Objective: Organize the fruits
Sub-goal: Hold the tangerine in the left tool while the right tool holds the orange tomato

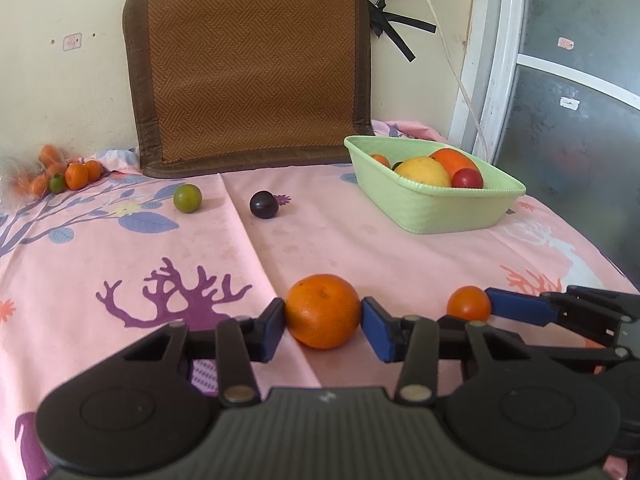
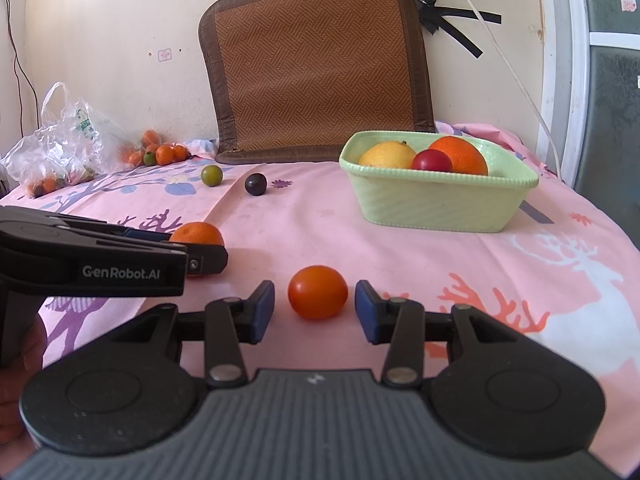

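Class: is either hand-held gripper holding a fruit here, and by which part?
The left hand-held gripper clamps the orange by its two sides. The right hand-held gripper straddles the small fruit, pads apart, holding nothing.

Both wrist cameras are sitting low over the tabletop point(image 1: 360, 248), looking forward along their fingers toward the far edge, where a woven mat point(image 1: 248, 68) is leaning against the wall. The left hand-held gripper point(image 1: 323, 316) is viewing from the left, the right hand-held gripper point(image 2: 315, 306) from just beside it, slightly higher. Each is catching the other at its frame edge. Both views are sharing the green basket point(image 2: 432, 204), the mat and the scattered fruit.
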`<state>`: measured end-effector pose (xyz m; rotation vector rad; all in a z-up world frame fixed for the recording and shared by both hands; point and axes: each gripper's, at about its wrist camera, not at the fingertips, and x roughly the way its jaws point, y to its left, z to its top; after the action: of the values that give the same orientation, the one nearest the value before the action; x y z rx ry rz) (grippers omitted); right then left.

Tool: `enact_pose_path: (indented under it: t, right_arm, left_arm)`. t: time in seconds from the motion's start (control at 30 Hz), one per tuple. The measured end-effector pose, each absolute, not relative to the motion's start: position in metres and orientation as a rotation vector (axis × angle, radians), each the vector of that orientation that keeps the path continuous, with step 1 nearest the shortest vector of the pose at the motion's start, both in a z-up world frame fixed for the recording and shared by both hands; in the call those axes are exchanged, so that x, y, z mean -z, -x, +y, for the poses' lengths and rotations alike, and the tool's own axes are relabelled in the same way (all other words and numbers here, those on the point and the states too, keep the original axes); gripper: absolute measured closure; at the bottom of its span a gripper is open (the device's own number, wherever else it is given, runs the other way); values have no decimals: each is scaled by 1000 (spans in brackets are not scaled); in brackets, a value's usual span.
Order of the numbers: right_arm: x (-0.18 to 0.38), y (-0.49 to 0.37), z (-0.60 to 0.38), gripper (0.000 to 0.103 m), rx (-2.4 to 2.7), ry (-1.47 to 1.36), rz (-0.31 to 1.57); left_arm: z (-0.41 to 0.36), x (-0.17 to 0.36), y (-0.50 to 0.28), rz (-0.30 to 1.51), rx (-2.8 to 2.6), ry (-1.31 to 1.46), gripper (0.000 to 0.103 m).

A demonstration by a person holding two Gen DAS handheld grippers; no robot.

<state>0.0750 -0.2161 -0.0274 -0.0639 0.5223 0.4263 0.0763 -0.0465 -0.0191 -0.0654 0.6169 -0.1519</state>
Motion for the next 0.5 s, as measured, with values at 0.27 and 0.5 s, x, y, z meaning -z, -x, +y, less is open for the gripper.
enact_pose_path:
  t: [0.27,0.5]
  right_arm:
    - [27,-76,-216,50,-428,74,526]
    - [27,-78,-215,50,-442,74,543]
  left_arm:
    - [-47,19,-78,623,152,70,61]
    - [-48,19,-77,620,145,59,60]
